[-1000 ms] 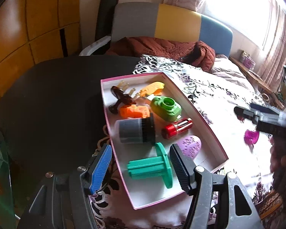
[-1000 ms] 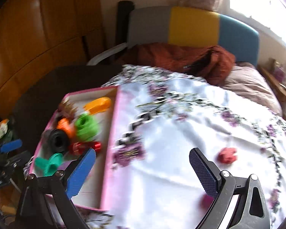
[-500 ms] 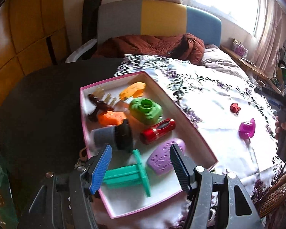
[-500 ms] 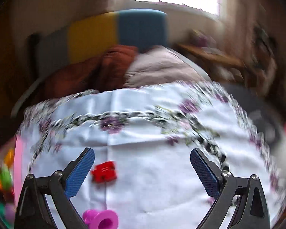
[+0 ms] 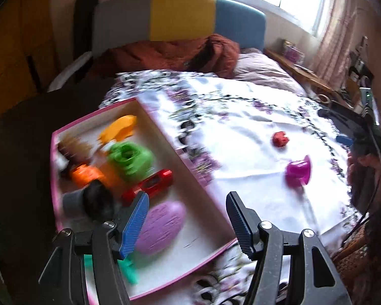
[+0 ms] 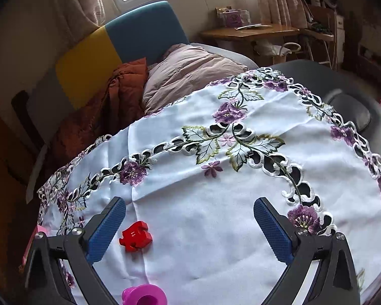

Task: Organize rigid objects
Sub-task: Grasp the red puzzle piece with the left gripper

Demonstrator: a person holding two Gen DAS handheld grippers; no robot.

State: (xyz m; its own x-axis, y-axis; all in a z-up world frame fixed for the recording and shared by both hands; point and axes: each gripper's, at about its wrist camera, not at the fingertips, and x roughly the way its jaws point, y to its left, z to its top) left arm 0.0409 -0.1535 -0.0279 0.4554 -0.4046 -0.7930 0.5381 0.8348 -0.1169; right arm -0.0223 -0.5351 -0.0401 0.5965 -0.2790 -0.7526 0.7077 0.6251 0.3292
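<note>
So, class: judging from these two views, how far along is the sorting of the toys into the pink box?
Mostly done: the pink box already holds the green piece, red car, purple oval and others. In hand: nothing; the right gripper is open above the red puzzle piece. Left on the tablecloth: that piece and the magenta spool.

Puzzle piece (image 6: 136, 235) and spool (image 6: 144, 295) on tablecloth (image 6: 216, 228), right of box (image 5: 203, 203)

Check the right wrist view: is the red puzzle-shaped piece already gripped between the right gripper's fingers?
No. The red piece lies free on the tablecloth, beside one pad of the open right gripper.
</note>
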